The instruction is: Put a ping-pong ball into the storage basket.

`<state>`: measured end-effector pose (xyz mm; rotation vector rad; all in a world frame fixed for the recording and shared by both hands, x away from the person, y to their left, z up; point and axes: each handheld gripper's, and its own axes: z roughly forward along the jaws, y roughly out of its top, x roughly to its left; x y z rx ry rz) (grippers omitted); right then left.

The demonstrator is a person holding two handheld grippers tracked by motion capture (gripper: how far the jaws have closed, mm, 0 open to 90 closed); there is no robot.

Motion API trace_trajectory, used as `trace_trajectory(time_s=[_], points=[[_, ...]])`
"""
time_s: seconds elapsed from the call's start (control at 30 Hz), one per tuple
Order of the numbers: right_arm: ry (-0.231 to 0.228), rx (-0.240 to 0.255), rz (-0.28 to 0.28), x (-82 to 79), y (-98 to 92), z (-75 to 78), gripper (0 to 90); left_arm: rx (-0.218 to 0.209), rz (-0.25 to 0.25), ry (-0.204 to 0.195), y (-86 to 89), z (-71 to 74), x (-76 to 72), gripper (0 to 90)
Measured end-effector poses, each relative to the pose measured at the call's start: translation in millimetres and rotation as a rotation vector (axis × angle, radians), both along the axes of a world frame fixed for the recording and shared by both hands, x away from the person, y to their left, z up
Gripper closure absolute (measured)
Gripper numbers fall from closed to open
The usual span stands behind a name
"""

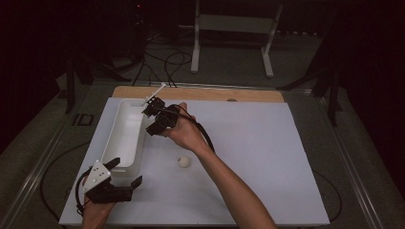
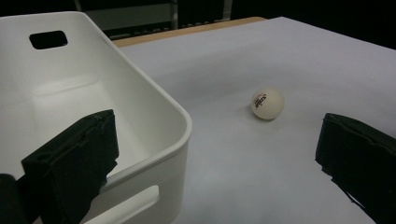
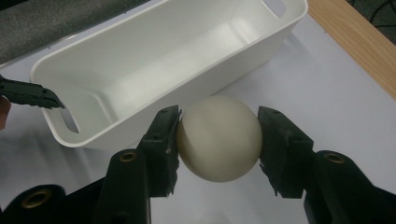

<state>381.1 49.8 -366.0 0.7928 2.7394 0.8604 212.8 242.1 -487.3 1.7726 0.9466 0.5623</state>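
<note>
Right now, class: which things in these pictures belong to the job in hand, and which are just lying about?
Part of the job:
- ball in the jaws, clamped by the right gripper
- white bin, with the left gripper open around its near corner
- ball on the mat, probably next

Just lying about:
- metal stand
- floor cables

The left tongs (image 1: 125, 177) are black, blocky, with a grey three-cornered plate on top dotted with small holes, and a black cable looping off behind. The right tongs (image 3: 218, 140) are black too, their jaws ridged at the pads, with brass-coloured screw bushings in the body. Both forearms are bare, without sleeves.
</note>
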Motion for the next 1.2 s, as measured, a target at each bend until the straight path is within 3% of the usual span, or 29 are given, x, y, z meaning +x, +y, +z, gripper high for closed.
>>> trace_trajectory(time_s=[1.2], points=[[-0.001,0.006,0.033,-4.5,15.4,1.9,50.4,-0.001,-0.001,0.001,0.3,0.2,0.0,0.0]])
